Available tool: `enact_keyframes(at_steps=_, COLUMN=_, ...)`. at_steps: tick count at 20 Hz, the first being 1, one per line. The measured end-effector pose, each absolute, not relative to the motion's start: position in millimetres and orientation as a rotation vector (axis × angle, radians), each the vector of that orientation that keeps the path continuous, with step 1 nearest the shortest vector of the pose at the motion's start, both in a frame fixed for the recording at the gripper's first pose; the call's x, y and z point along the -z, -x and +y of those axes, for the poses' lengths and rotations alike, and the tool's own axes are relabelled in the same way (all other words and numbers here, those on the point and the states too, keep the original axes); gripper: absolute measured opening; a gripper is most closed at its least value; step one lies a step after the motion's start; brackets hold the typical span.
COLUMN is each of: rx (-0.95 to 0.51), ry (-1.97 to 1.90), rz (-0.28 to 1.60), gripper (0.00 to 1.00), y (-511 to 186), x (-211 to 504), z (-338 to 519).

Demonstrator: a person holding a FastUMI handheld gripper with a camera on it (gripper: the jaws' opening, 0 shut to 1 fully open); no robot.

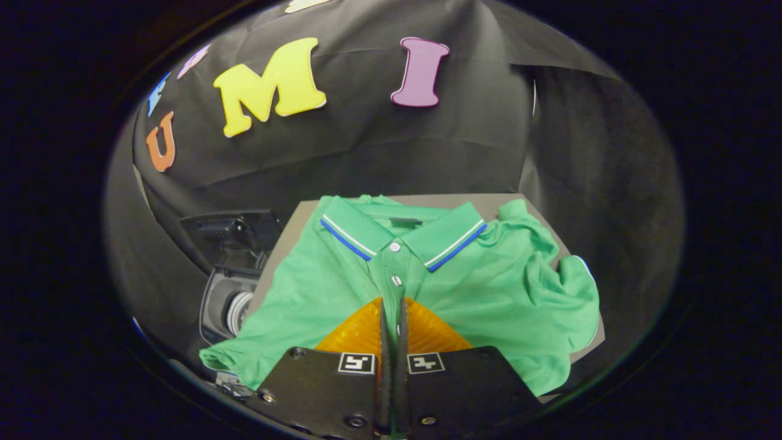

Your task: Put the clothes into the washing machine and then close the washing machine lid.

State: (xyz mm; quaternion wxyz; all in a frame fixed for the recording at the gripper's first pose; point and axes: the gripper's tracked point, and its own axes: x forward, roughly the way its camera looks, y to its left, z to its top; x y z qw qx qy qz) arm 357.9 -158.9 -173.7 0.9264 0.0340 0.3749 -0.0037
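A green polo shirt (489, 287) lies spread on a grey board (293, 229), front up, collar at the far side. The collar is trimmed with white and blue stripes, and two pale buttons run down the placket toward the near edge. The right sleeve is bunched and folded over at the far right, with a thin white-and-blue cuff showing; the left hem droops off the board's near-left corner.

The gripper (394, 304) sits over the shirt's lower front, its tips just near of the second button, on the line of the placket. Its fingers (383, 330) are pressed together with only a thin slit between them; whether any cloth is caught in that slit cannot be told.

To the left of the board stands the washing machine (229, 305), its dark lid (229, 235) raised and the drum opening visible below it.
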Motion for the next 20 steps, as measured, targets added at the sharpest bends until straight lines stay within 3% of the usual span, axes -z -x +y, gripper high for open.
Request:
enact_keyframes(at_steps=10, rx=-0.254, ry=-0.108, rz=0.611, gripper=0.06, y=-360.8, x=65.7, z=-50.7)
enact_keyframes(at_steps=20, rx=-0.509, ry=-0.142, rz=0.580, gripper=0.06, y=-368.3, x=28.5, z=100.5)
